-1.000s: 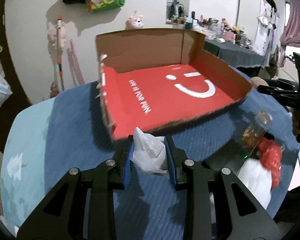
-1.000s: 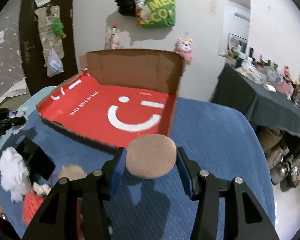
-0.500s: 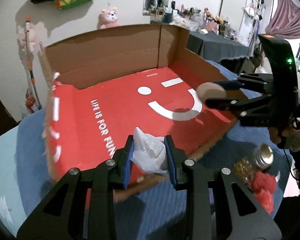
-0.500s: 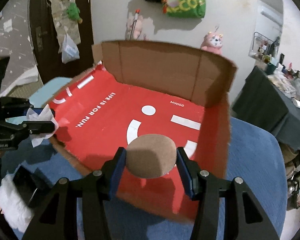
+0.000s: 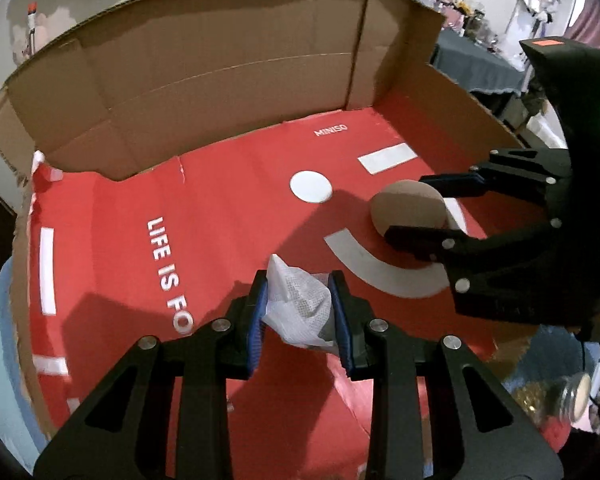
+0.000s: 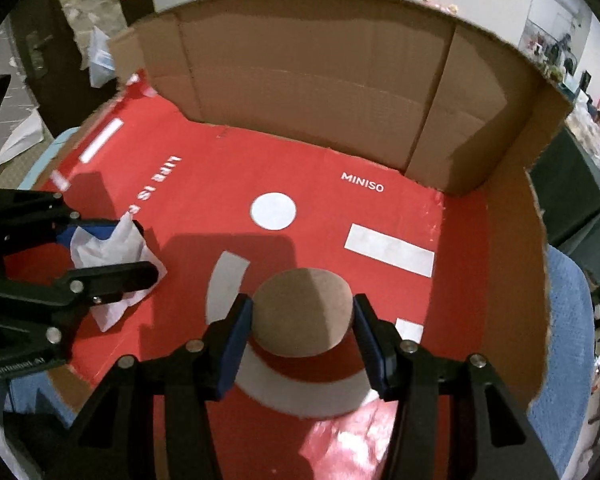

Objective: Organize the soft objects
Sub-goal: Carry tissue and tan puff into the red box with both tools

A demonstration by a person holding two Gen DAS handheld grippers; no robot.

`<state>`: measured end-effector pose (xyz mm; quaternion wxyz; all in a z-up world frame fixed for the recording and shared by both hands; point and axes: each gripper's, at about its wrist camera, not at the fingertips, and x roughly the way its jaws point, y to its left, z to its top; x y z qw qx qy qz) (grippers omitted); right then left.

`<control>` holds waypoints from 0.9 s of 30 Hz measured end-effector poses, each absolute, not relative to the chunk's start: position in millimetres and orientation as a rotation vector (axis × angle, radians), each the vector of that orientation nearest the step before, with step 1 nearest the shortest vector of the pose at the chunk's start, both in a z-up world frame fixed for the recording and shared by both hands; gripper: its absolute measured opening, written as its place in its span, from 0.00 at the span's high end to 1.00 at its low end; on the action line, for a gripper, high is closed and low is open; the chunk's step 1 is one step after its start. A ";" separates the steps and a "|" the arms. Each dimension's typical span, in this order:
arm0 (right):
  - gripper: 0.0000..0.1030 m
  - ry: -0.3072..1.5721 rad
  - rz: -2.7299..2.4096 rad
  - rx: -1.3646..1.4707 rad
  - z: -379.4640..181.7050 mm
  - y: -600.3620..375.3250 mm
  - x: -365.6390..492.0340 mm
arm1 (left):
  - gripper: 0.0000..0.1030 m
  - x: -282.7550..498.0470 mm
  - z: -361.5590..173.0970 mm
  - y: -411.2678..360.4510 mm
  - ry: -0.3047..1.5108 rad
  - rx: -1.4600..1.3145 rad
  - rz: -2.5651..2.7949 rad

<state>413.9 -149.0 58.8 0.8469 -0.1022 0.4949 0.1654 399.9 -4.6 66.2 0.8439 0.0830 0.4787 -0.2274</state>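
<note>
A cardboard box with a red printed floor (image 5: 228,200) (image 6: 324,200) lies open before me. My left gripper (image 5: 298,308) is shut on a white mesh cloth (image 5: 300,306) and holds it over the box floor. It shows at the left in the right wrist view (image 6: 112,252). My right gripper (image 6: 302,316) is shut on a round brown pad (image 6: 302,312), held over the white smile mark. The right gripper and pad (image 5: 410,210) show at the right in the left wrist view.
The box has tall brown walls at the back (image 5: 220,64) and right (image 6: 512,280). It rests on a blue cloth (image 6: 568,320). A glass jar (image 5: 560,396) and a red soft item (image 5: 552,436) lie outside the box at the lower right.
Both grippers have moved forward with their loads, from the box's front edge to well over its red floor. Both stay shut.
</note>
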 end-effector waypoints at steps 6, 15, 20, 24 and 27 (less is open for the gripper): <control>0.48 1.084 0.323 -0.203 53.3 -147.1 425.4 | 0.73 412.4 56.7 -6.3 1.026 0.174 -0.454; 0.47 1.094 0.317 -0.191 51.6 -150.4 426.8 | 0.73 414.6 51.9 -7.6 1.049 0.176 -0.451; 0.44 1.099 0.318 -0.189 52.7 -152.1 426.5 | 0.72 412.9 53.3 -6.5 1.049 0.182 -0.448; 0.40 1.099 0.313 -0.205 50.6 -147.7 429.0 | 0.72 414.1 52.7 -7.6 1.054 0.176 -0.440; 0.35 1.091 0.311 -0.215 51.8 -145.2 427.7 | 0.71 414.0 53.0 -7.0 1.057 0.165 -0.448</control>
